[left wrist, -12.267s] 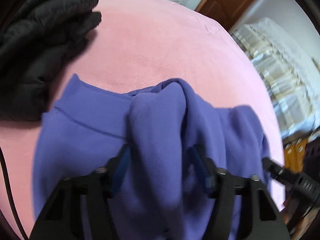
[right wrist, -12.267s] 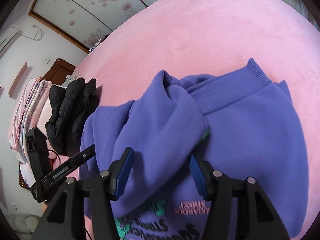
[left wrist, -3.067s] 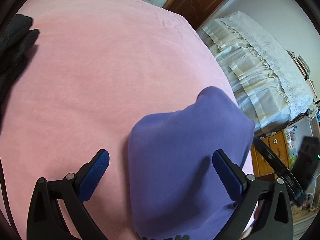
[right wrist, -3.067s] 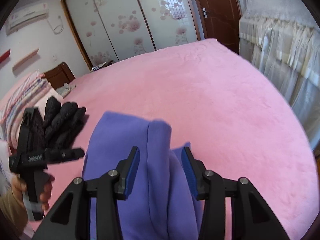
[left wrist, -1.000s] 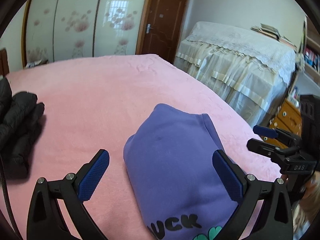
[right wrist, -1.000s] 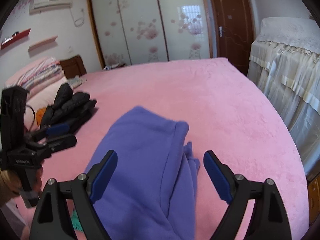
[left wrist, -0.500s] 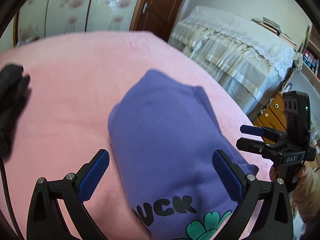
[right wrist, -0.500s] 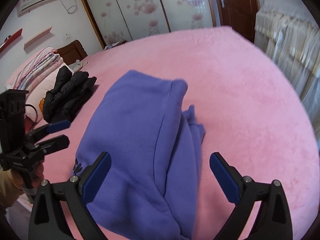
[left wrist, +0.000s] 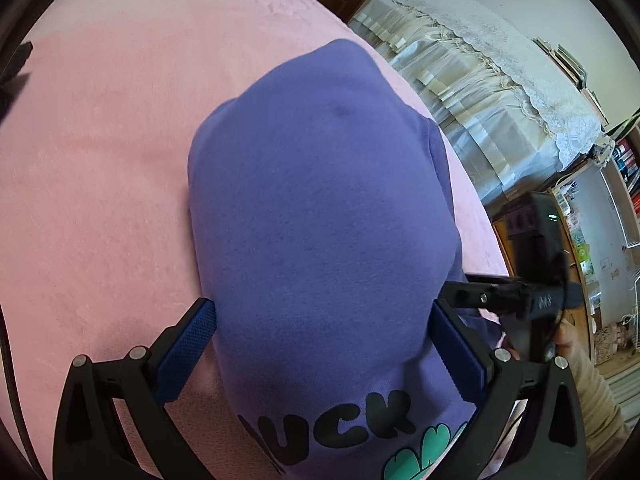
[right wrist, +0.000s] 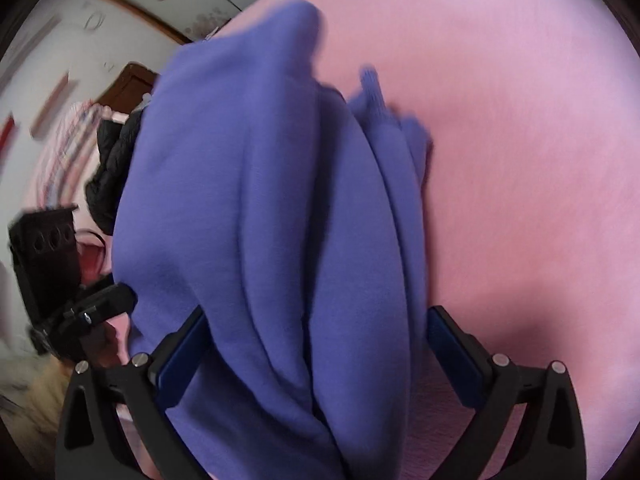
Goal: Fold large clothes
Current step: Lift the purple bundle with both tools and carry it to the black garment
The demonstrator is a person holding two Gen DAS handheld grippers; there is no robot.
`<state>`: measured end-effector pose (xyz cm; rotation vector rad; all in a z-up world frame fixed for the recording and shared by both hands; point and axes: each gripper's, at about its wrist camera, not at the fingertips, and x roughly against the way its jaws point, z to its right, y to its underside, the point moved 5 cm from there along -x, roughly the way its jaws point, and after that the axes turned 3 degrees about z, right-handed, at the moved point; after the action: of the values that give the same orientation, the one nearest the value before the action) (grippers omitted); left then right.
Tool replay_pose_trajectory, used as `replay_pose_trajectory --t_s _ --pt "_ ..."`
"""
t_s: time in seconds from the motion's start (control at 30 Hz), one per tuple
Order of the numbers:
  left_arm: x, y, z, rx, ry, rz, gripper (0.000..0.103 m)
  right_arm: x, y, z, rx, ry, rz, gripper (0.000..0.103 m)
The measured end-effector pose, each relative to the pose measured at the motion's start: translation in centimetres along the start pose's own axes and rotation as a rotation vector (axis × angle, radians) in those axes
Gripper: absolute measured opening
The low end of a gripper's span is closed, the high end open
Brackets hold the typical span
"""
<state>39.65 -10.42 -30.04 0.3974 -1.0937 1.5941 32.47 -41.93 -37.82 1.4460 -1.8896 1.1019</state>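
The left hand-held gripper (left wrist: 322, 344) stands wide, straddling the folded purple sweatshirt (left wrist: 316, 216) on the pink bed (left wrist: 100, 152); bare bed lies left of it, the bed's edge right. Black letters "UCK" (left wrist: 332, 428) read nearest. The right hand-held gripper (right wrist: 316, 354) likewise gapes wide astride the sweatshirt's layered edges, with open bed to its right.

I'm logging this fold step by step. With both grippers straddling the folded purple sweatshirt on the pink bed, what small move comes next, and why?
Probably close both sets of jaws. The left gripper and right gripper stand wide open around the folded purple sweatshirt, gripping nothing, so closing would secure the bundle for lifting.
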Motion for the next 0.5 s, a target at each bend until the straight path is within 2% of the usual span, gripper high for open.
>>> replay_pose_trajectory --t_s 0.13,0.3,0.43,0.5 --pt "-0.4 0.6 -0.5 0.027 0.036 -0.045 0.103 -1.3 0.3 1.0 -0.054 -0.108 -0.042 0.103" --pt "-1.3 1.5 -1.2 0.066 0.075 -0.127 0.103 -1.6 0.7 1.1 -0.041 -0.149 -0.052 0.103" --pt "-3.0 2.7 -2.2 0.16 0.123 -0.211 0.103 -1.9 0.3 1.4 -0.037 -0.163 -0.062 0.103" --pt "-3.8 3.0 -2.4 0.206 0.156 -0.226 0.103 -1.9 0.4 1.5 -0.037 -0.163 -0.058 0.103"
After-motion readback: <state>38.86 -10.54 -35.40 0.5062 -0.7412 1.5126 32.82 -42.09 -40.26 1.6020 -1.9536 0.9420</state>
